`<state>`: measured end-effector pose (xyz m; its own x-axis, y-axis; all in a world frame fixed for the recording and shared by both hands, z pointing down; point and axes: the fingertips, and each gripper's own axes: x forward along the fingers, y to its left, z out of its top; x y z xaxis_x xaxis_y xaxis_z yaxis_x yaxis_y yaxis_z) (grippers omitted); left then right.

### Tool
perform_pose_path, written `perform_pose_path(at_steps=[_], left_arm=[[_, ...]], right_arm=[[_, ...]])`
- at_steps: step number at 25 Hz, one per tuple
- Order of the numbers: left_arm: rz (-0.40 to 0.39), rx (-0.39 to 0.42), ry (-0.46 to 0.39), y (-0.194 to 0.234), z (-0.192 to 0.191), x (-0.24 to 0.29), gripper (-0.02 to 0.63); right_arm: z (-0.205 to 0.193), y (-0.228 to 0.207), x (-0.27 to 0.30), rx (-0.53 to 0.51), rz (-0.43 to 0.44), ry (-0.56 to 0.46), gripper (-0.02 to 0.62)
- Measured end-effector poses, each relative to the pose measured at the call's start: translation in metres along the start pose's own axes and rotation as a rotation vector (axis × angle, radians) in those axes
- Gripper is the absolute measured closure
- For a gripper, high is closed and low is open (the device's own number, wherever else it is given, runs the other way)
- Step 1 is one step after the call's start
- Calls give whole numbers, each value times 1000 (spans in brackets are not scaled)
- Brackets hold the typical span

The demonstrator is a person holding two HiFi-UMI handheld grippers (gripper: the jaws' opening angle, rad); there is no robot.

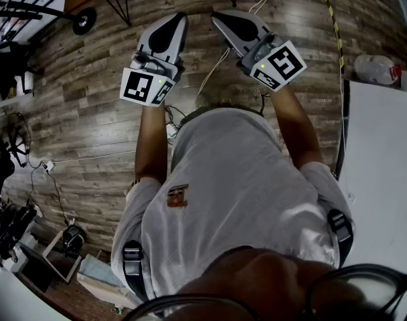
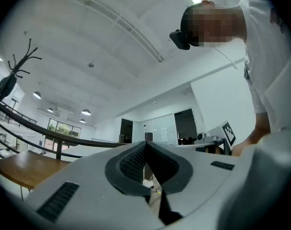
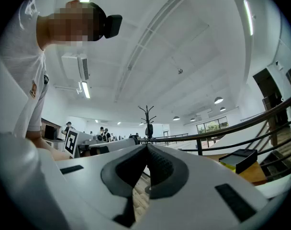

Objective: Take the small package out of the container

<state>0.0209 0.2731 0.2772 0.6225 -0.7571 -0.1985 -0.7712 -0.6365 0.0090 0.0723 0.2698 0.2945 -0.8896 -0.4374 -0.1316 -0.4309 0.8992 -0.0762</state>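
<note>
**Desk:** Eyeglass rims [image 1: 364,279] and a white shirt [image 1: 243,199] fill the bottom of the head view. Who is holding what?

**Photographer:** One person stands with a gripper in each hand, both held out ahead of the chest over a wood-plank floor [image 1: 90,146]. The left gripper [image 1: 178,20] and the right gripper [image 1: 220,19] sit side by side. Their tips lean toward each other but do not touch.

**Desk:** And the jaws?

**Photographer:** Both pairs are closed. Each gripper view shows the dark pads meeting at the tips, with only floor planks visible through the slit beneath. Nothing is clamped in either one.

**Desk:** Where are the small package and the container?

**Photographer:** Neither shows in any view. To the right of the right gripper is the edge of a white table [image 1: 384,179], with a pale plastic jug [image 1: 376,69] near it. A thin cable [image 1: 215,69] trails across the planks between the two grippers. Ahead of the right gripper are a dark handrail [image 3: 241,124] and a coat stand [image 3: 148,116]. Ahead of the left gripper, off to its left, is a wooden tabletop [image 2: 26,169].
</note>
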Motion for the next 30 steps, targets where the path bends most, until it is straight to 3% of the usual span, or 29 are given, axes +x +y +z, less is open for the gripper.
perform_pose_path(at_steps=[16,30], left_arm=[[0,0,10,15,-4,-6,588],[-33,21,-11,77,9,-33,588]], right_arm=[[-3,-1,11,36,-9,-20,563],[-10,11,69,22,-40,-19,563]])
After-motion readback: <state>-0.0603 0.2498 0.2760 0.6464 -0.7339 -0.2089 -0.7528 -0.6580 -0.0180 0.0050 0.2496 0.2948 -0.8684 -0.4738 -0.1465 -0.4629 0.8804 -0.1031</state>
